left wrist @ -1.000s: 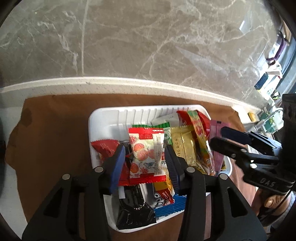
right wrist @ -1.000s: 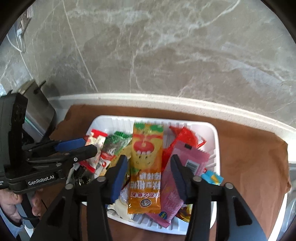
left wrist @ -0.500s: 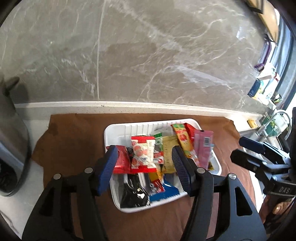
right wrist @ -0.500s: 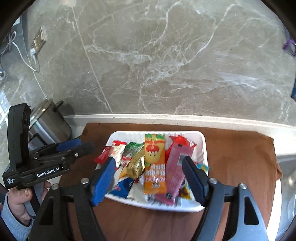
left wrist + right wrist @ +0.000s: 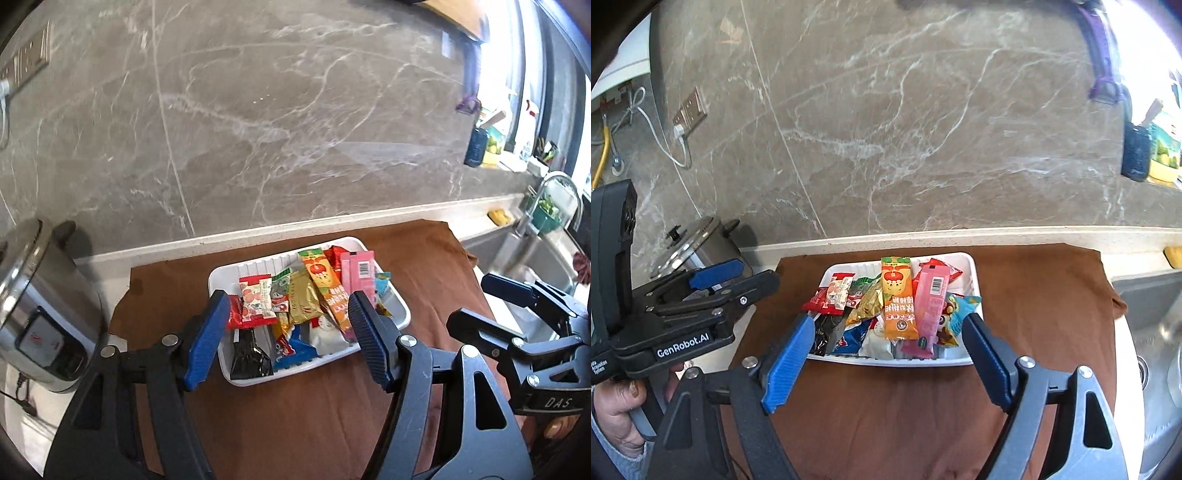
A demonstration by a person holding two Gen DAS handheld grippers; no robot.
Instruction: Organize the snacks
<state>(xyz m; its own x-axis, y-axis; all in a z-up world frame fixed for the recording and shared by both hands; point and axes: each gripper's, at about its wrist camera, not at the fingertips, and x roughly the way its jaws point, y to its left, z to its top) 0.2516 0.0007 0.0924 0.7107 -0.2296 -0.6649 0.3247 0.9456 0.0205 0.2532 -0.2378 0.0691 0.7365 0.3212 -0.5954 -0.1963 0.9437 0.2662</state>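
Note:
A white ribbed tray (image 5: pixel 400 309) (image 5: pixel 971 267) sits on a brown cloth (image 5: pixel 295 417) (image 5: pixel 1034 295) and holds several snack packets. Among them are an orange packet (image 5: pixel 327 291) (image 5: pixel 898 302), a pink packet (image 5: pixel 356 271) (image 5: pixel 932 295), a gold packet (image 5: pixel 301 297), a red-and-white packet (image 5: pixel 255 297) (image 5: pixel 839 290) and a black packet (image 5: pixel 249 356). My left gripper (image 5: pixel 286 334) is open and empty, above and in front of the tray. My right gripper (image 5: pixel 886 354) is open and empty, also short of the tray. Each gripper shows in the other's view, the left (image 5: pixel 735 273) and the right (image 5: pixel 484 302).
A steel pot (image 5: pixel 40 306) (image 5: pixel 690 251) stands left of the cloth. A sink with a tap (image 5: pixel 535 236) lies to the right. A grey marble wall (image 5: pixel 295 129) with a socket (image 5: pixel 689 110) backs the white counter edge (image 5: pixel 258 230).
Both grippers have pulled back and up from the tray, and both have opened wider. The snacks have stayed in the tray.

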